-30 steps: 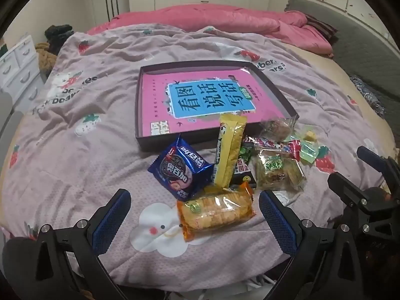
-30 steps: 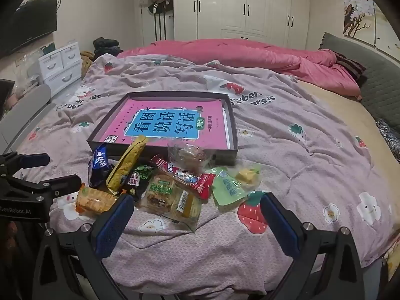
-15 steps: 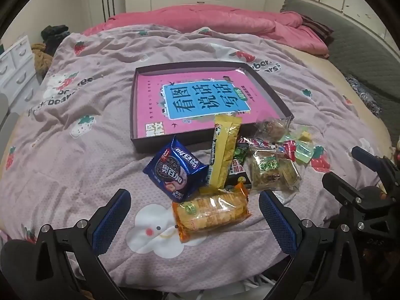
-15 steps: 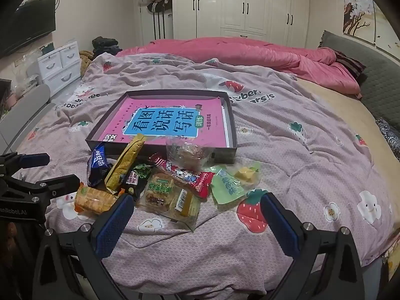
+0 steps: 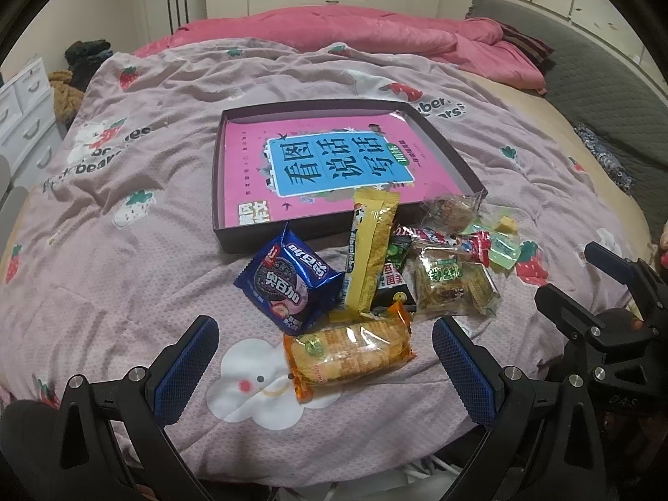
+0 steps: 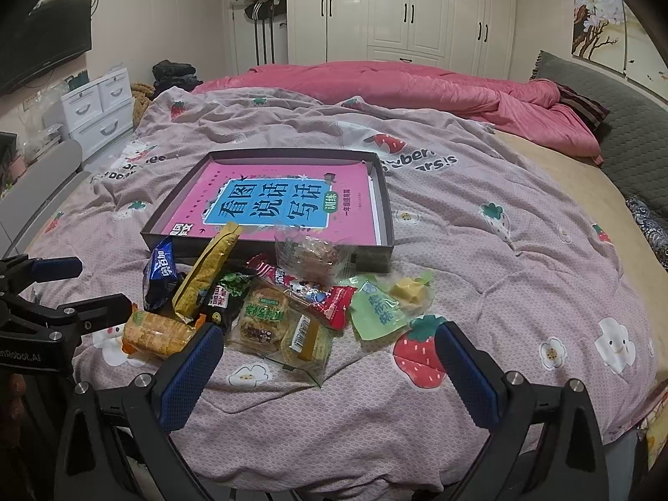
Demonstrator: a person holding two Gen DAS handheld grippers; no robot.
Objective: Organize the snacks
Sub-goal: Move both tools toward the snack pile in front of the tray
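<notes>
Right wrist view: strawberry-print quilt (image 6: pixel 480 250) on bed, white wardrobe (image 6: pixel 409 8) behind | snack packets (image 6: pixel 267 304) heaped against shallow box (image 6: pixel 375 246) holding pink book (image 6: pixel 275 204) | left gripper (image 5: pixel 325 369) and right gripper (image 6: pixel 327 361) both spread wide, empty, touching nothing

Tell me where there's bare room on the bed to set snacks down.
The quilt left of the blue cookie pack is bare, and so is the stretch right of the box. It is crowded in the snack pile against the box's near wall.
</notes>
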